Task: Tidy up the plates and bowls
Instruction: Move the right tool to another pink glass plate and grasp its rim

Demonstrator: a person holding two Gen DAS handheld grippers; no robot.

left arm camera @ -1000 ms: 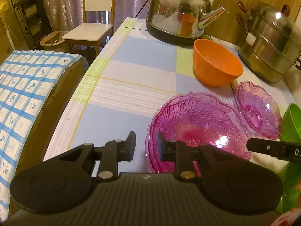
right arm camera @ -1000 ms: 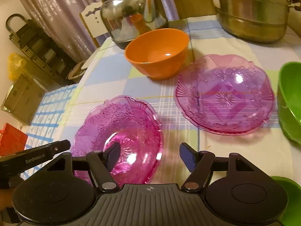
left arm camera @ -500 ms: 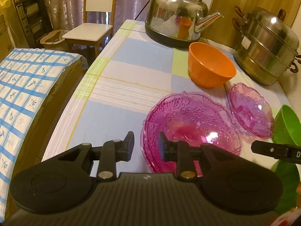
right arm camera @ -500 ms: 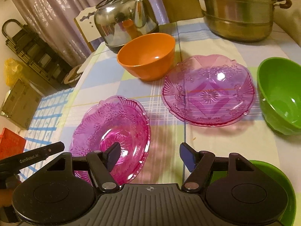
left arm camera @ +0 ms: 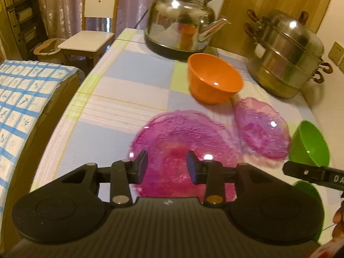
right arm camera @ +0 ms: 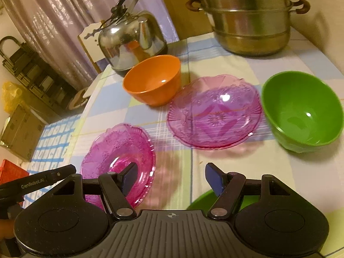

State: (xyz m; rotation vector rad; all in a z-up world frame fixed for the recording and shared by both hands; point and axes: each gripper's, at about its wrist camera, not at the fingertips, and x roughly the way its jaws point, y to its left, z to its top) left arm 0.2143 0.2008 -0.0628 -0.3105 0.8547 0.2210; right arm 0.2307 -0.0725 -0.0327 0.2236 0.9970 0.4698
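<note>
On the table (right arm camera: 268,161) the two plates, left (right arm camera: 118,150) and right (right arm camera: 215,111), lie side by side, a bowl (right arm camera: 153,81) behind them, the kettle (right arm camera: 131,40) farther back, another bowl (right arm camera: 301,111) seemingly rightmost.

Left gripper (left arm camera: 167,164): matte black ribbed housing, two round domed discs flanking, small crosshair mark on centre top edge. Fingers (left arm camera: 140,166): black angled links, silver pivot screw at one base, brass-toned at other, dark blue pads at tips. Right gripper (right arm camera: 171,173): same build, both pivot screws silver. White "GenRobot.AI" lettering on black bar of left gripper, seen beside right gripper's fingers.
</note>
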